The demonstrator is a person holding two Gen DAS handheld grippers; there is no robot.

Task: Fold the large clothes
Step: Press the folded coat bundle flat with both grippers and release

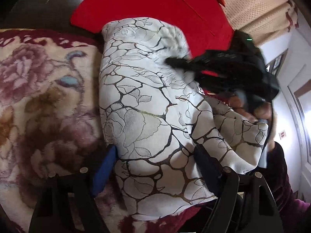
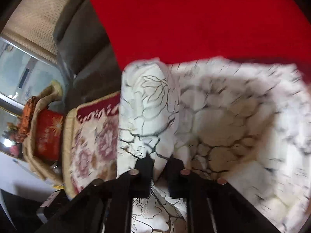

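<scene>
The large garment (image 1: 143,97) is white with black crackle lines and rose outlines. It lies bunched on a floral blanket (image 1: 38,97). My left gripper (image 1: 155,161) stands open low in its view, and the cloth passes between its blue-padded left finger (image 1: 103,170) and its dark right finger (image 1: 208,165). My right gripper (image 1: 194,66), black and blurred, reaches in from the right over the garment's upper part, with a hand (image 1: 262,112) behind it. In the right wrist view this gripper (image 2: 159,161) is shut on a raised fold of the garment (image 2: 223,116), most of which is blurred.
A red cloth (image 1: 155,3) (image 2: 194,19) lies beyond the garment. A beige curtain (image 1: 252,9) hangs at the upper right, next to a white door. A dark red sleeve (image 1: 281,174) is at the right. Left of the blanket (image 2: 93,139) sits a basket with a red box (image 2: 48,132).
</scene>
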